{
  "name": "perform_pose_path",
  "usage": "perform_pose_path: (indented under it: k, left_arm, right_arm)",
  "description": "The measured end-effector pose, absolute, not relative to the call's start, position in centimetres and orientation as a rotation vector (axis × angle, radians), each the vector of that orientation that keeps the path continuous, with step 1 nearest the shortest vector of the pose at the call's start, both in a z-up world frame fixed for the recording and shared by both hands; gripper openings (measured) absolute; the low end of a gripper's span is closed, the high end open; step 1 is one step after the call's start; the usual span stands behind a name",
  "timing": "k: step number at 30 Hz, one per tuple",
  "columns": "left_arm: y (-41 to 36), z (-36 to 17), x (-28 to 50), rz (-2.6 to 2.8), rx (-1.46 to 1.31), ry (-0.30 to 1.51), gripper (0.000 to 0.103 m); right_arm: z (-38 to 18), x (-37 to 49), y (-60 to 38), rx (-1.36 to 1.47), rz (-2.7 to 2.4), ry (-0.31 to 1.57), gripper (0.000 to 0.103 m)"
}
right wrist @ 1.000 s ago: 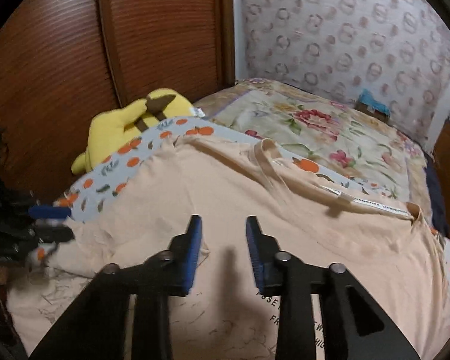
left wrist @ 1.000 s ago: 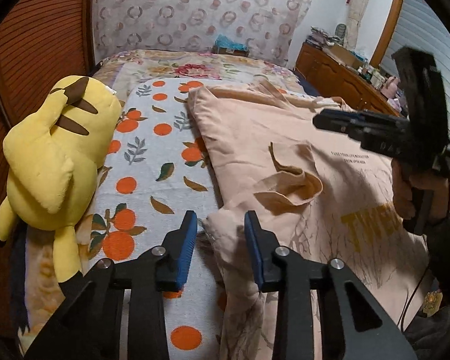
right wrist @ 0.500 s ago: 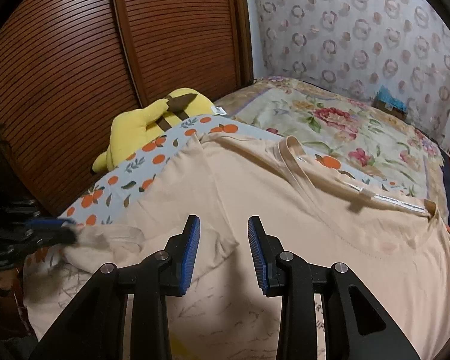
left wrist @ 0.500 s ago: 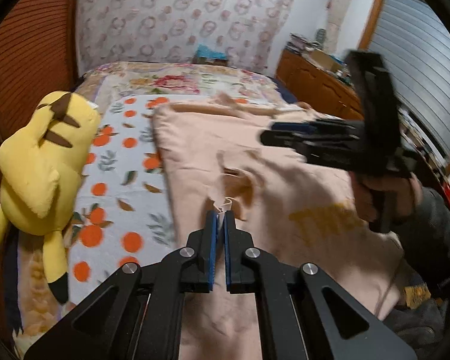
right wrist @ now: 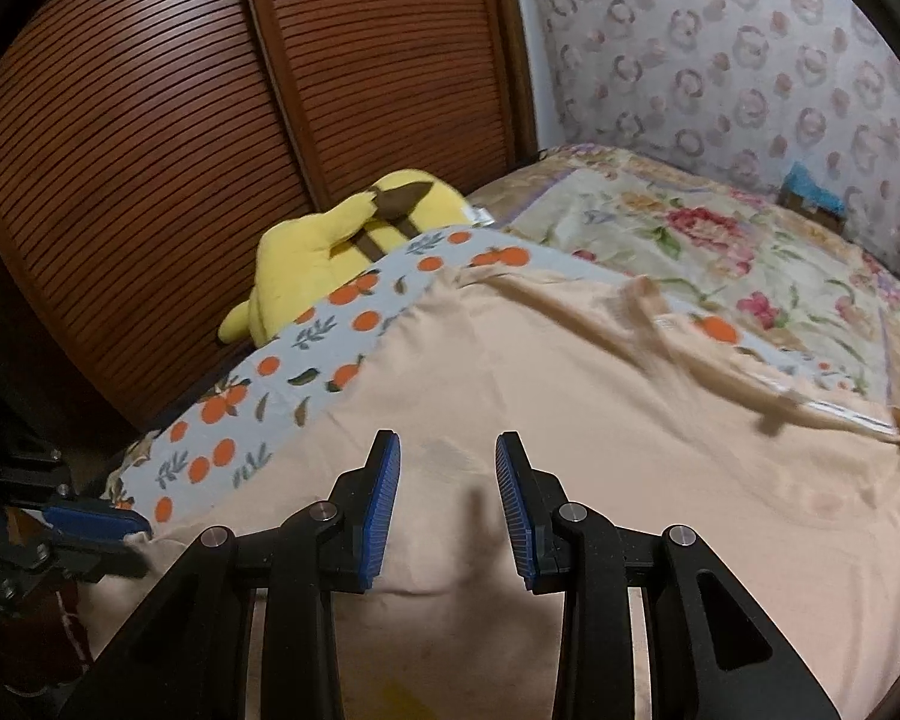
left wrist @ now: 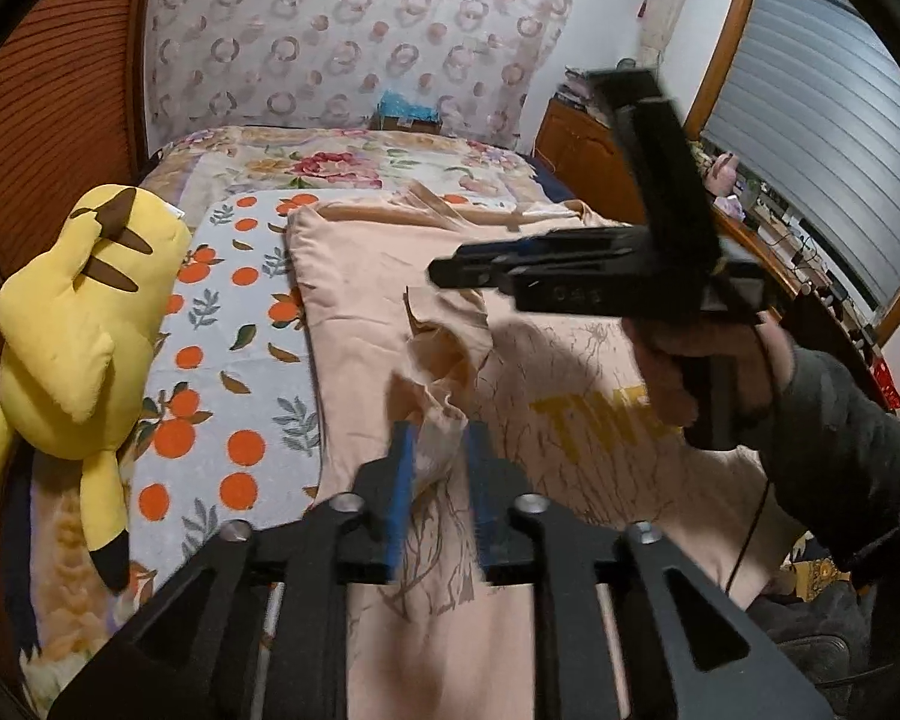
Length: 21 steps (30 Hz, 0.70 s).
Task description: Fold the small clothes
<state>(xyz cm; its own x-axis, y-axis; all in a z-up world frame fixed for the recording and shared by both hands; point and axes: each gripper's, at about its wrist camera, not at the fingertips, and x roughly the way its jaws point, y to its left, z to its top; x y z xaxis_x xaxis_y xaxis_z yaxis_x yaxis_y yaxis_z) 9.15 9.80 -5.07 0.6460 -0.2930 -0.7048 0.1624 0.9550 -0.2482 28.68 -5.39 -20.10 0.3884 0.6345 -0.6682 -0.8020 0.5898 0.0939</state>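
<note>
A peach T-shirt (left wrist: 366, 300) with a yellow print lies spread on the bed; it also fills the right wrist view (right wrist: 600, 450). Its left sleeve (left wrist: 444, 354) is folded inward over the body and crumpled. My left gripper (left wrist: 440, 456) has its jaws parted, with the sleeve's edge lying loosely between the blue pads. My right gripper (right wrist: 448, 480) is open and empty, hovering just above the shirt's chest; it shows in the left wrist view (left wrist: 480, 267) above the sleeve. The left gripper shows at the left edge of the right wrist view (right wrist: 99, 522).
A yellow plush toy (left wrist: 78, 324) lies at the bed's left edge against the brown slatted doors (right wrist: 210, 120). An orange-patterned cloth (left wrist: 228, 372) lies under the shirt. A floral quilt (right wrist: 720, 252) covers the far bed. A wooden dresser (left wrist: 582, 144) stands at right.
My left gripper shut on the sleeve edge, carried it inward over the shirt, and has now opened, the cloth slack between the pads. My right gripper stayed open and dropped closer to the shirt.
</note>
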Motion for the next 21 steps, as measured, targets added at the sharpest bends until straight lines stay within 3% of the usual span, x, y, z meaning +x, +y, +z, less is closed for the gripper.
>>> perform_pose_path:
  k: [3, 6, 8, 10, 12, 13, 14, 15, 21]
  left_arm:
    - [10.3, -4.6, 8.4, -0.246, -0.166, 0.814, 0.041]
    - [11.0, -4.4, 8.0, -0.219, -0.161, 0.798, 0.046]
    - [11.6, -4.3, 7.8, -0.186, -0.161, 0.79, 0.068]
    - [12.6, -4.4, 7.9, -0.168, -0.176, 0.776, 0.081]
    - [13.2, -4.6, 8.0, -0.143, -0.18, 0.774, 0.082]
    - [13.5, -4.8, 8.1, -0.131, -0.183, 0.774, 0.082]
    - [13.7, -4.9, 8.2, -0.119, -0.186, 0.773, 0.082]
    - [13.8, -5.0, 8.3, -0.108, -0.188, 0.771, 0.082]
    - [14.4, -5.9, 8.9, -0.079, -0.182, 0.772, 0.082]
  right_arm:
    - [-20.6, 28.9, -4.3, -0.271, 0.947, 0.759, 0.034]
    - [-21.0, 29.0, -3.6, -0.289, 0.959, 0.788, 0.034]
    - [-21.4, 29.0, -3.2, -0.312, 0.949, 0.806, 0.034]
    - [-21.8, 29.0, -3.1, -0.343, 0.925, 0.814, 0.034]
    - [-22.0, 28.9, -3.1, -0.361, 0.915, 0.813, 0.032]
    - [-22.0, 28.8, -3.2, -0.372, 0.914, 0.807, 0.026]
    - [-21.9, 28.6, -3.3, -0.382, 0.917, 0.803, 0.009]
    - [-21.9, 28.4, -3.6, -0.394, 0.921, 0.798, 0.005]
    - [-21.0, 26.7, -7.0, -0.376, 0.862, 0.719, 0.001]
